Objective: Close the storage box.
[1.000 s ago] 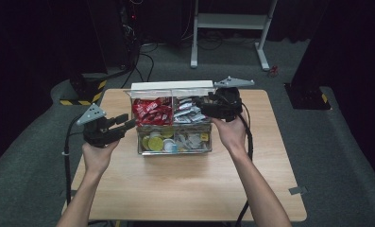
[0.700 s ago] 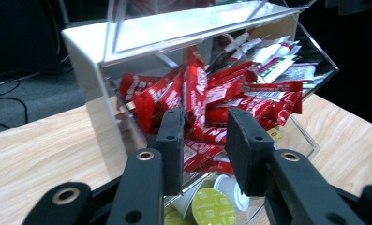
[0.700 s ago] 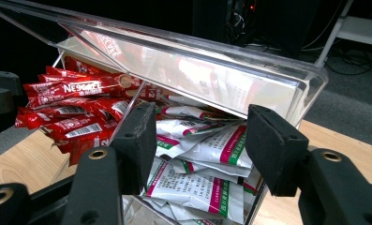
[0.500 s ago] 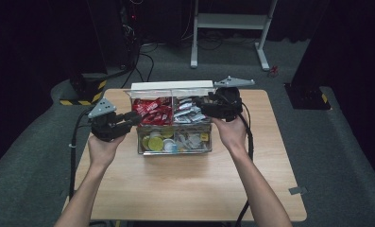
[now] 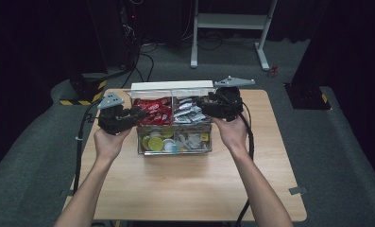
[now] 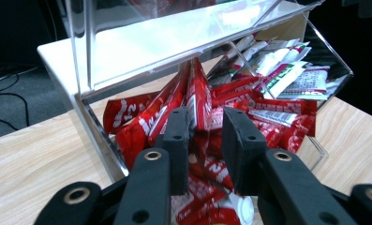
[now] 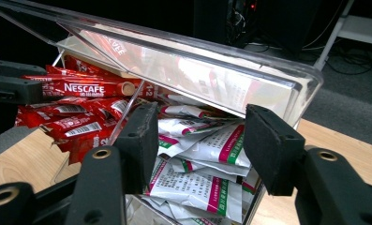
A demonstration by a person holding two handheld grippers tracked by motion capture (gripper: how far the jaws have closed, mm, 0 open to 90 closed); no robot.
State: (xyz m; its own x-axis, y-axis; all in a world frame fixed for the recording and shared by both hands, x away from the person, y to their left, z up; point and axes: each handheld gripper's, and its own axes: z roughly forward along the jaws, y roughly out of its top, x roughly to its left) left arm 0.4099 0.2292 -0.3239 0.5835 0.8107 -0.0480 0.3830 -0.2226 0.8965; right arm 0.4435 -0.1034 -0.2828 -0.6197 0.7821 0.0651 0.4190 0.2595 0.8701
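A red Nescafé stick (image 6: 195,96) stands up between the jaws of the left gripper (image 6: 206,140), its lower end at their pads, its top leaning toward the box's raised clear lid (image 6: 174,33). The jaws have just been closing and now stand narrow about the stick — whether the pads actually press it cannot be told. More red sticks (image 6: 137,122) lie heaped behind and below the jaws, inside the clear box (image 5: 174,142) on the worktop (image 5: 185,189). The right gripper (image 7: 200,140) sits at the neighbouring compartment, its jaws set apart with white sachets (image 7: 212,154) seen between and beyond them; nothing visibly gripped, though the pads' contact with the box wall is hard to make out. From above, the left gripper (image 5: 137,115) reaches over the box's edge — the stick itself is lost among the red heap there.
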